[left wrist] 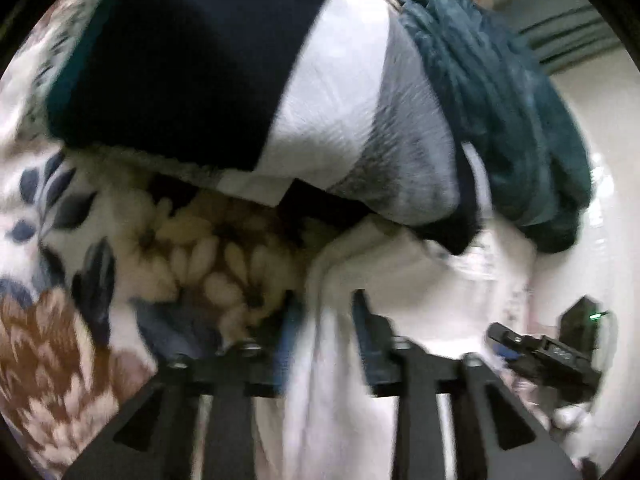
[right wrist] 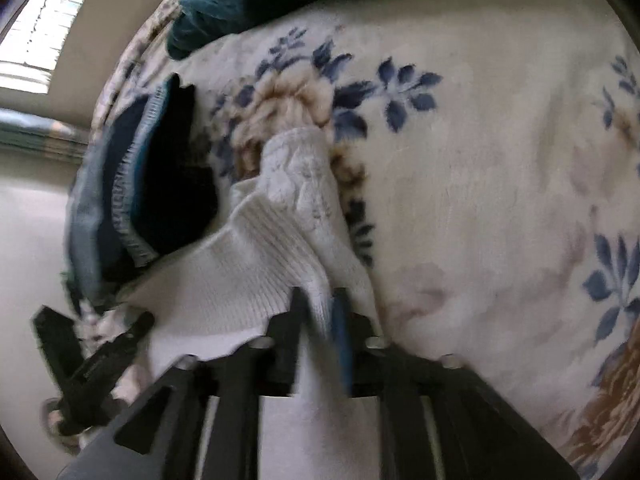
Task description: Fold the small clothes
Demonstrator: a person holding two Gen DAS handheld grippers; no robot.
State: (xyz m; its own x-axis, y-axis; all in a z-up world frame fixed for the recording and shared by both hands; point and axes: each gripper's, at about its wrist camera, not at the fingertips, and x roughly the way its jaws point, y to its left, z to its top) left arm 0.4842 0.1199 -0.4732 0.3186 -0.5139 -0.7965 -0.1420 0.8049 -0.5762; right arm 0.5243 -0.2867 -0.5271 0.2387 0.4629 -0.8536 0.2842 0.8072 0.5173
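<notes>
A white ribbed sock (right wrist: 256,256) lies on the floral blanket (right wrist: 480,152), folded over on itself. My right gripper (right wrist: 320,312) is shut on the white sock's cuff edge. In the left wrist view the same white sock (left wrist: 340,320) runs between my left gripper's fingers; my left gripper (left wrist: 324,320) looks shut on it, with blur. A navy, white and grey folded garment (left wrist: 248,92) lies just beyond it. The right gripper (left wrist: 540,356) shows at the lower right of the left wrist view.
A dark teal garment (left wrist: 500,92) is bunched at the far edge of the blanket (left wrist: 80,240), also in the right wrist view (right wrist: 248,4). A dark blue sock pile (right wrist: 160,176) lies left of the white sock. A window (right wrist: 36,40) is far left.
</notes>
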